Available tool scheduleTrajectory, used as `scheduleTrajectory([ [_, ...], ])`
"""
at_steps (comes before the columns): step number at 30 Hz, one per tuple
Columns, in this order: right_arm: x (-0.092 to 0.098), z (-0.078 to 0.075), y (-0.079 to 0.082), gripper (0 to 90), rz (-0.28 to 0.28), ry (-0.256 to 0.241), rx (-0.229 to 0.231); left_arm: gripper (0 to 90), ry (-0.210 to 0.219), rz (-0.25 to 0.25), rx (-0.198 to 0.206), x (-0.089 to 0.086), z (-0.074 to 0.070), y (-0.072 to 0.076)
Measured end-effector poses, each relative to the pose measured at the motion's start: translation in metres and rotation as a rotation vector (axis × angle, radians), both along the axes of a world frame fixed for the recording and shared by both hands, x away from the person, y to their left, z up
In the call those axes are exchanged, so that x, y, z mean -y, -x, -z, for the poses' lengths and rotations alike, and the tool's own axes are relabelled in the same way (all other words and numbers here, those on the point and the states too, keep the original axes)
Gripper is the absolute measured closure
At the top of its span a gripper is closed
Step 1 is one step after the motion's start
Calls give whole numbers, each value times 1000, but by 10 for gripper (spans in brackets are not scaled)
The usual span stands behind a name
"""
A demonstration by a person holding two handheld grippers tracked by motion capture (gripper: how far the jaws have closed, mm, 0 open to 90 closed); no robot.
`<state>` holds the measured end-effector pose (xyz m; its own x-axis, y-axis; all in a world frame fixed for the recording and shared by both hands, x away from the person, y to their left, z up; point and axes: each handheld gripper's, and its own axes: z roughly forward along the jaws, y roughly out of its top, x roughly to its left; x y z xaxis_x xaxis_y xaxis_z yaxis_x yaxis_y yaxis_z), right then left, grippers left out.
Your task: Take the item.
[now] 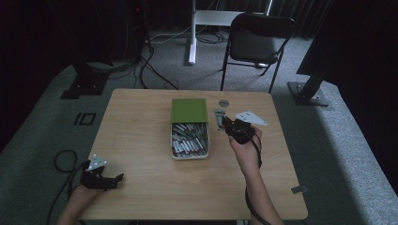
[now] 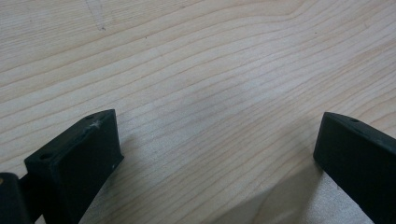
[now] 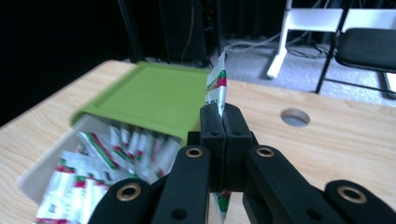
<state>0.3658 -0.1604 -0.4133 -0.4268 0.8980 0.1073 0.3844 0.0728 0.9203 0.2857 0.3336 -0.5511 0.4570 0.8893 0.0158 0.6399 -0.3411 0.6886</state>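
Observation:
A white box (image 1: 189,140) (image 3: 28,179) of several red, green and white sachets sits mid-table, its green lid (image 1: 189,110) (image 3: 144,95) slid partly back. My right gripper (image 1: 228,124) (image 3: 222,114) is shut on one sachet (image 3: 216,86), held upright just right of the box; in the high view the sachet (image 1: 218,117) stands out at the gripper's far side. My left gripper (image 1: 115,180) (image 2: 215,140) rests at the table's near left edge, jaws wide apart over bare wood with nothing between them.
A round cable hole (image 1: 224,102) (image 3: 295,117) lies in the table (image 1: 141,131) behind the right gripper. A black folding chair (image 1: 256,42) and a white desk leg (image 1: 192,33) stand beyond the far edge. A black cable (image 1: 63,161) loops off the left edge.

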Motion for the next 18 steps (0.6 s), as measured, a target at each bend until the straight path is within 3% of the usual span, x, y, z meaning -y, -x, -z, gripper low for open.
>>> scheduleTrajectory([
  [8, 11, 30, -15, 899, 40, -6, -58, 14, 1, 0, -1, 0, 0, 0],
  [16, 14, 62, -31, 899, 53, -35, -122, 14, 1, -1, -1, 0, 0, 0],
  [18, 14, 69, -34, 899, 46, -64, -145, 14, 1, -1, -1, 0, 0, 0],
])
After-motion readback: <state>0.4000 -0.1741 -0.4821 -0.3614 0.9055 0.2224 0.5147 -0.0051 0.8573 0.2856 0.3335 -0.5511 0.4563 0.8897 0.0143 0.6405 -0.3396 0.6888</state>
